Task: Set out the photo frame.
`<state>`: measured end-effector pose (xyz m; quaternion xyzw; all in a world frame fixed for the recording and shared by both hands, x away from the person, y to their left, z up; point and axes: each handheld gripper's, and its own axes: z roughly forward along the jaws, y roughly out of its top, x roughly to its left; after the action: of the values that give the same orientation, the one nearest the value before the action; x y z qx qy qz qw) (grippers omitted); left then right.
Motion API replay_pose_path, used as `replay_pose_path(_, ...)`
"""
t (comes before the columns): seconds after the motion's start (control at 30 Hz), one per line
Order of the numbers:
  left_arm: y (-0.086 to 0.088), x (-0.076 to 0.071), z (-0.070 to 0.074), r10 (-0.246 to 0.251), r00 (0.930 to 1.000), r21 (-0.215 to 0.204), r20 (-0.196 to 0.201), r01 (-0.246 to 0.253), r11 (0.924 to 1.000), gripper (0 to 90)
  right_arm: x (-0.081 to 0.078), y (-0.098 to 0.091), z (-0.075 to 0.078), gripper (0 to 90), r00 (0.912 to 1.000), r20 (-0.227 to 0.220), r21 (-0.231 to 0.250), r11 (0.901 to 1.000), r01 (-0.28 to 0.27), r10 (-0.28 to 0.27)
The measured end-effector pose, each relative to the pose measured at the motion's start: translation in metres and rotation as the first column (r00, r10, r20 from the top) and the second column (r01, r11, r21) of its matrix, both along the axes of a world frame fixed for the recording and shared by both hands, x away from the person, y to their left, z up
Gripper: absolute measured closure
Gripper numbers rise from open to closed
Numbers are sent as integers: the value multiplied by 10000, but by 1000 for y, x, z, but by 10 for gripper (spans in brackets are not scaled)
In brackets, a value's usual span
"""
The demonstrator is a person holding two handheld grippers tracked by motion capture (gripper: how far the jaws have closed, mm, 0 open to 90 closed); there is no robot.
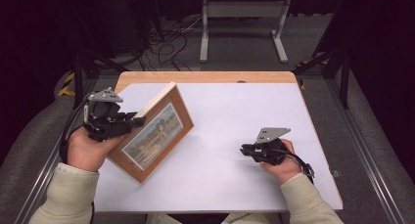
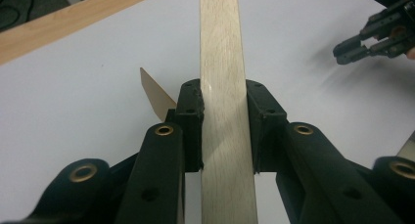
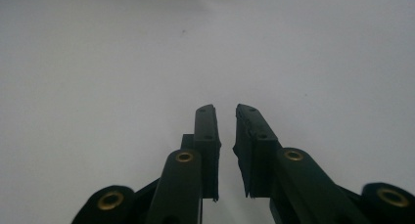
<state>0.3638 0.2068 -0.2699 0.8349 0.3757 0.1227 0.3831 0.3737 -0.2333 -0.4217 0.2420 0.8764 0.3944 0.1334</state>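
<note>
A wooden picture frame (image 1: 156, 131) with a landscape photo stands tilted on the left of the white table (image 1: 235, 111), one edge lifted. My left gripper (image 1: 137, 119) is shut on its upper left edge. In the left gripper view the pale wood edge (image 2: 220, 48) runs up between the two pads of my left gripper (image 2: 224, 101), which press on both sides. A brown flap (image 2: 154, 92) sticks out behind the frame. My right gripper (image 1: 243, 149) rests low on the table at the right, apart from the frame. Its jaws stand a narrow gap apart with nothing between them (image 3: 225, 111).
The white surface has a wooden border (image 1: 205, 77) at the far edge. A grey metal stand (image 1: 242, 18) and loose cables (image 1: 166, 43) lie on the floor beyond the table. My right gripper (image 2: 372, 38) shows at the upper right of the left gripper view.
</note>
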Motion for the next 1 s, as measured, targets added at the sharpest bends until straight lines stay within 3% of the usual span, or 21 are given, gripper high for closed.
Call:
replay_pose_path(0.1,-11,3,3,-525,9984,227,195,521,9984,714,0,-6,3,795,9998,59,78,9998,178,-178)
replay_pose_path(0.2,-24,7,5,-1186,9926,359,274,1176,9924,714,1,-13,5,794,9991,85,191,9989,419,-420)
replay_pose_path(0.27,-28,9,5,-1327,9908,357,249,1317,9906,714,1,-17,6,793,9987,83,239,9985,501,-503)
replay_pose_path(0.4,-42,16,8,-2103,9775,364,173,2096,9771,715,0,-26,7,793,9972,133,324,9968,734,-739)
replay_pose_path(0.53,-58,21,10,-3032,9519,582,453,3004,9520,715,0,-35,10,792,9954,172,412,9948,934,-942)
replay_pose_path(0.57,-62,21,10,-3369,9404,666,468,3336,9404,714,0,-37,11,792,9950,189,439,9943,968,-977)
replay_pose_path(0.6,-64,22,10,-3550,9336,704,490,3513,9336,715,-1,-40,12,792,9944,215,492,9936,1019,-1031)
replay_pose_path(0.63,-64,22,10,-3550,9336,704,490,3513,9336,715,-1,-40,12,792,9944,215,492,9936,1019,-1031)
replay_pose_path(0.67,-72,23,9,-4000,9152,751,495,3959,9152,715,-2,-45,14,792,9931,260,614,9918,1125,-1142)
replay_pose_path(0.7,-72,23,9,-4000,9152,751,495,3959,9152,714,-2,-45,14,792,9931,260,614,9918,1125,-1142)
replay_pose_path(0.8,-87,26,6,-4636,8848,956,467,4580,8838,714,-4,-53,16,792,9902,277,688,9885,1344,-1366)
replay_pose_path(0.83,-87,26,6,-4636,8848,956,467,4580,8838,714,-4,-53,16,792,9902,277,688,9885,1344,-1366)
replay_pose_path(0.93,-97,28,5,-5087,8602,1073,351,5028,8577,714,-5,-60,16,793,9880,267,739,9859,1498,-1521)
replay_pose_path(1.0,-103,30,4,-5448,8380,1095,319,5389,8352,714,-7,-62,15,793,9869,264,740,9848,1569,-1592)
